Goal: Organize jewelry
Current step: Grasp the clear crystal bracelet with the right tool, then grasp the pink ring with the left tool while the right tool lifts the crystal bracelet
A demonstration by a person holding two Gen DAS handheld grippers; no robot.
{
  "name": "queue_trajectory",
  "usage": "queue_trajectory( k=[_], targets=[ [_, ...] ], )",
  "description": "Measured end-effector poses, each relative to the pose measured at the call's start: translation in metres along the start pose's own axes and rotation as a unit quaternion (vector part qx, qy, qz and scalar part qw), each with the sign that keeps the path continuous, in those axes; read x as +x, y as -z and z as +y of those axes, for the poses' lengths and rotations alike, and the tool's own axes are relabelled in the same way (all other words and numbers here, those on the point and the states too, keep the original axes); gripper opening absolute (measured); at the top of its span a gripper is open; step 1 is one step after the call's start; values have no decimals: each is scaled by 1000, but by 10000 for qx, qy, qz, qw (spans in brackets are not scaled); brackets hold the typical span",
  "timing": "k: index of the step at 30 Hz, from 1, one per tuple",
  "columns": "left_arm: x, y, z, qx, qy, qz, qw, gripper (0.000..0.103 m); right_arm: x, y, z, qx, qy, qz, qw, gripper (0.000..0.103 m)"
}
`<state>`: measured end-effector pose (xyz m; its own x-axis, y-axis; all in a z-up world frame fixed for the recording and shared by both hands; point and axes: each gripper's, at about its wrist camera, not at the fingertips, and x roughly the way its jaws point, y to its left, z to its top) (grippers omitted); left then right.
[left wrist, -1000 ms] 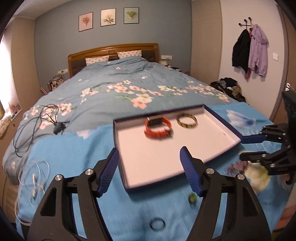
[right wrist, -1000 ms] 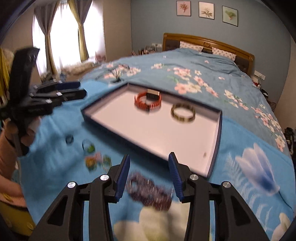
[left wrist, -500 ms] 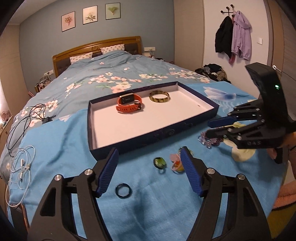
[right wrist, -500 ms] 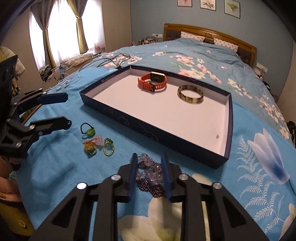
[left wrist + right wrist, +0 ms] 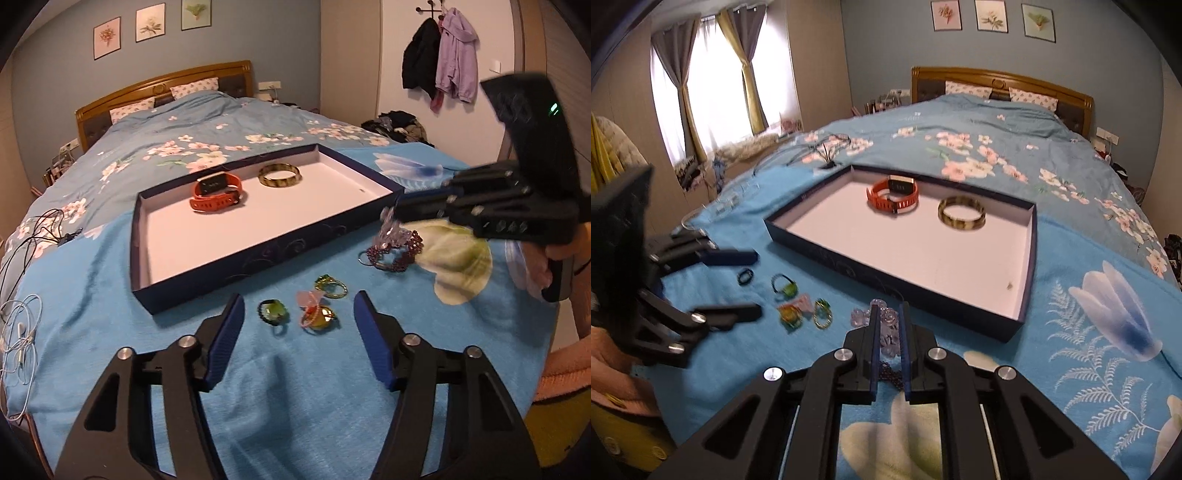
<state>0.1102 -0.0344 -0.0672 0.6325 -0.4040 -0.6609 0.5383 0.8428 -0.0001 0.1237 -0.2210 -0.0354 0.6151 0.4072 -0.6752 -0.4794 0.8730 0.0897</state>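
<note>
Two bracelets, an orange watch band (image 5: 893,194) and a mottled bangle (image 5: 961,213), lie in the white-lined tray (image 5: 1028,258) on the bed. Right tongs (image 5: 887,325) pinch a beaded purple bracelet (image 5: 395,247); left tongs (image 5: 299,321) gape above small rings (image 5: 314,308).

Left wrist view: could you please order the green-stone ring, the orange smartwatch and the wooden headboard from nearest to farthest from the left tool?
1. Green-stone ring: on the blanket, just ahead of the left tool, toward its left finger.
2. Orange smartwatch: inside the navy tray, at its far end.
3. Wooden headboard: at the far end of the bed, against the wall.
</note>
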Motion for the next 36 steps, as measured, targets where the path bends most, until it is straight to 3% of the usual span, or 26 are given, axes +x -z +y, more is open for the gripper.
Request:
queue_trajectory(
  k=[6,14,18,22,25,36],
  targets=[
    [12,-2,-1,-80,360,232,9991,41,-22,-5,2,67,-74,-302,9995,8],
    [31,-2,8,-386,644,574,9955,33,-26,-5,7,92,-224,-402,9989,8],
    [40,0,11,-496,721,777,9931,20,-23,-3,8,140,-289,-378,9988,8],
    [27,1,-4,-117,1052,520,9930,20,-22,-1,6,195,-289,-363,9987,8],
    [22,4,-15,103,1387,539,9888,20,-21,-1,4,242,-297,-359,9986,8],
    [22,6,-6,-120,1326,576,9894,27,-18,2,3,288,-352,-329,9984,8]
  ],
)
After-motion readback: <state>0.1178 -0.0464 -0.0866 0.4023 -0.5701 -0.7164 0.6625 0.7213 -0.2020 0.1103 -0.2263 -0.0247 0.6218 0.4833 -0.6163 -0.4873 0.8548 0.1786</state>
